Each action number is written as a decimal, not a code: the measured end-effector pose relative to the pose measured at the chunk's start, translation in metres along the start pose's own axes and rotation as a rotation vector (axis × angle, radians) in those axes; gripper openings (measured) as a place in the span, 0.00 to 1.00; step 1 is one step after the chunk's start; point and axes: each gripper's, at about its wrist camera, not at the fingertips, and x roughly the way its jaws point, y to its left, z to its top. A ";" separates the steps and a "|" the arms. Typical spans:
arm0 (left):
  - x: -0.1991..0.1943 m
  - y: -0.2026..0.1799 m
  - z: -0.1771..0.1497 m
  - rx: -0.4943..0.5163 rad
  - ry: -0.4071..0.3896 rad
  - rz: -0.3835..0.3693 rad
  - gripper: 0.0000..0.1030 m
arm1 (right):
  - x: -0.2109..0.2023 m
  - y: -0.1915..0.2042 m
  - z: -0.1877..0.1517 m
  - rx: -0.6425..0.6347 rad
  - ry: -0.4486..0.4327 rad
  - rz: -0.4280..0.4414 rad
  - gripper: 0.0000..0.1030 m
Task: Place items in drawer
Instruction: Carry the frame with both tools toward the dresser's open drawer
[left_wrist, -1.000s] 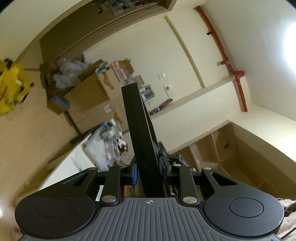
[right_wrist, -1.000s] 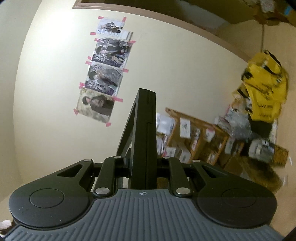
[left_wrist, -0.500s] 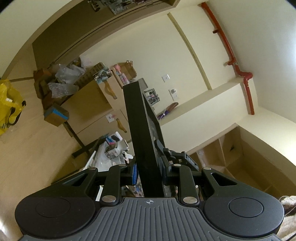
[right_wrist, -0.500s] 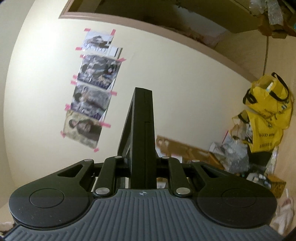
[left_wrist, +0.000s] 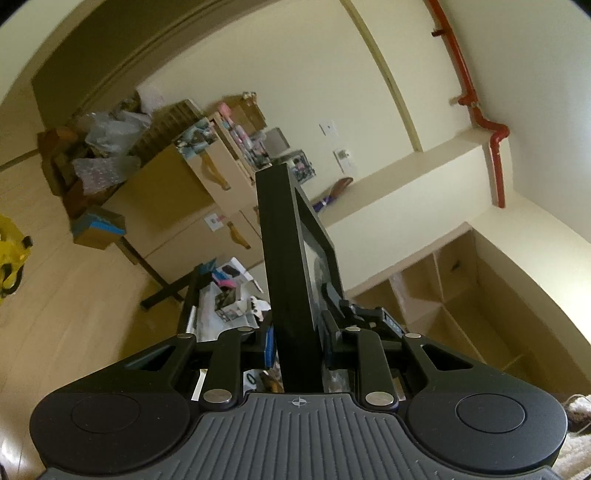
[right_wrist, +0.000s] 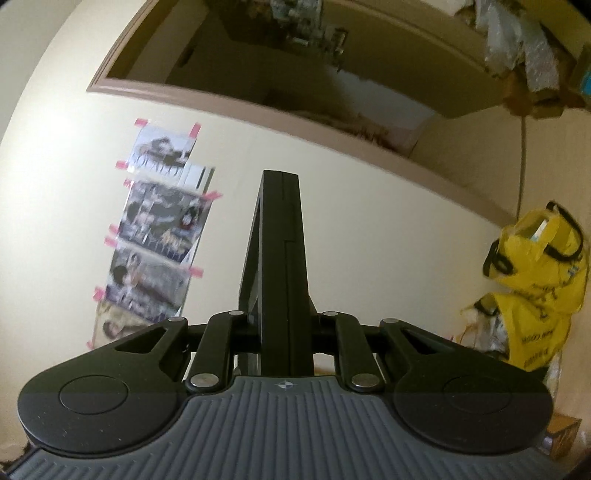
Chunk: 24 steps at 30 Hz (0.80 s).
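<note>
A flat black picture frame (left_wrist: 284, 258) stands edge-on between the jaws of my left gripper (left_wrist: 297, 343), which is shut on its lower edge; a blue pad shows on the left finger. The frame's glazed face turns to the right. A black mechanism (left_wrist: 364, 317) clings to the frame's far side; I cannot tell what it is. In the right wrist view the same black frame (right_wrist: 282, 258) rises edge-on from my right gripper (right_wrist: 282, 334), also shut on it. No drawer can be made out for certain.
The left view has stacked cardboard boxes (left_wrist: 177, 181), a cluttered black-railed bin (left_wrist: 221, 295) on the wooden floor, cardboard compartments (left_wrist: 443, 288) and a red pipe (left_wrist: 476, 110). The right view has taped posters (right_wrist: 159, 236), yellow bags (right_wrist: 539, 280) and a dark recess (right_wrist: 295, 62).
Both views have swung while the grip on the frame stays the same. The boxes slid right and nearer in the left view. The posters and yellow bags dropped lower in the right view.
</note>
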 end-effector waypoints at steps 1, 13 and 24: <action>0.005 0.003 0.008 0.004 0.012 -0.011 0.22 | 0.000 0.000 0.005 -0.004 -0.015 -0.007 0.16; 0.111 0.046 0.104 0.022 0.144 -0.079 0.22 | -0.005 -0.039 0.091 0.008 -0.170 -0.058 0.16; 0.284 0.077 0.202 0.022 0.210 -0.086 0.22 | -0.023 -0.107 0.273 0.038 -0.222 -0.075 0.15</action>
